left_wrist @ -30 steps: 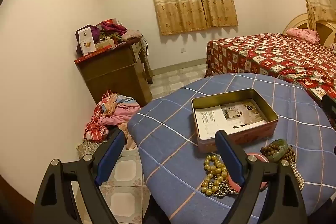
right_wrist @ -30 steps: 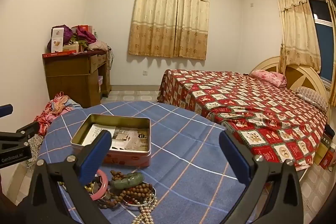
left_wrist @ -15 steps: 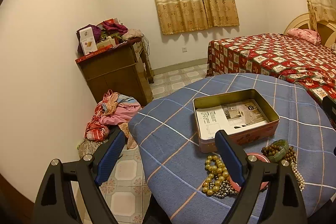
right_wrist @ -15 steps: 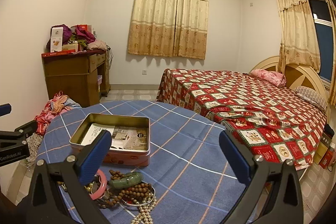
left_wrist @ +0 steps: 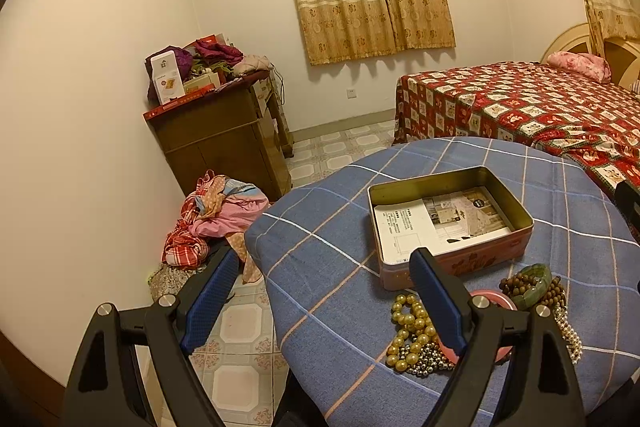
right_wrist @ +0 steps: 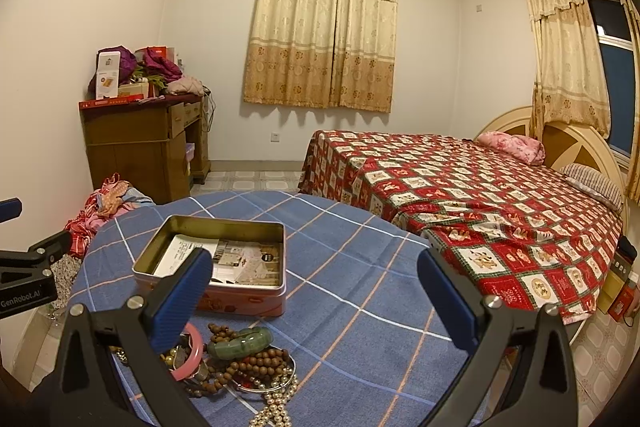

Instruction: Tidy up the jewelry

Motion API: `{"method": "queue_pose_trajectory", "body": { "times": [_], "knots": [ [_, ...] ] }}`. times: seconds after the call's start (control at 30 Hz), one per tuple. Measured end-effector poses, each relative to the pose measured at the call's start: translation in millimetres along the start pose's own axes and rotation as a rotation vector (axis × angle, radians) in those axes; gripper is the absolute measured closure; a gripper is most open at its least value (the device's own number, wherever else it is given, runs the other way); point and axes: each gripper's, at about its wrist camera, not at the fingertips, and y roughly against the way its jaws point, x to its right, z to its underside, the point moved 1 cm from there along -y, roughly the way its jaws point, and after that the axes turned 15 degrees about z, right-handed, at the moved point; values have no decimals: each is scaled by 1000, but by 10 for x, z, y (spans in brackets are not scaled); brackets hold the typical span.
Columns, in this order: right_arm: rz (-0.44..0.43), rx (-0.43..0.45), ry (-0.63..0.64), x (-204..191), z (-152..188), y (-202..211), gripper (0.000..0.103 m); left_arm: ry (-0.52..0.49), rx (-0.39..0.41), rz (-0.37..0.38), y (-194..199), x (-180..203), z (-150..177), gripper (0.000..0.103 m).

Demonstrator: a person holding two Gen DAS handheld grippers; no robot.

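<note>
On the blue plaid-covered surface (left_wrist: 320, 251), an open tin box (right_wrist: 224, 227) holds a printed leaflet (left_wrist: 440, 223). Just in front of it my jewelry lies heaped: gold beads (left_wrist: 408, 327), a pink bangle (right_wrist: 192, 351), a green jade bangle (right_wrist: 240, 341) and brown wooden beads (right_wrist: 256, 363). My left tongs (left_wrist: 324, 295) and right tongs (right_wrist: 316, 291) both gape wide, holding nothing. Their fingers hide part of the heap, and a pearl strand (right_wrist: 272, 407) runs off the bottom edge.

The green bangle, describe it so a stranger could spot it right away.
On the round table with the blue checked cloth, look just in front of the open tin box at the jewelry heap. The green bangle lies on brown wooden beads, the only smooth, pale green ring there.
</note>
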Motion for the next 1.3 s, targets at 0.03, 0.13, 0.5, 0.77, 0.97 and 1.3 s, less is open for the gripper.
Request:
{"method": "queue_pose_trajectory", "body": {
  "times": [0.03, 0.13, 0.5, 0.77, 0.97, 1.3],
  "knots": [
    [0, 0, 0, 0, 2, 1, 0, 0, 0, -1, 0, -11, 4, 15],
    [0, 0, -1, -1, 2, -1, 0, 0, -1, -3, -10, -6, 9, 15],
    [1, -2, -1, 2, 5, -6, 0, -3, -6, -7, -34, 25, 29, 15],
    [0, -4, -1, -1, 4, -9, 0, -4, -7, -6, -37, 21, 27, 15],
    [-1, -5, -2, -1, 3, -10, 0, -5, -12, -7, -47, 8, 60, 15],
    [0, -11, 2, -44, 111, -55, 0, -9, -25, -11, -80, 34, 61, 15]
  ]
}}
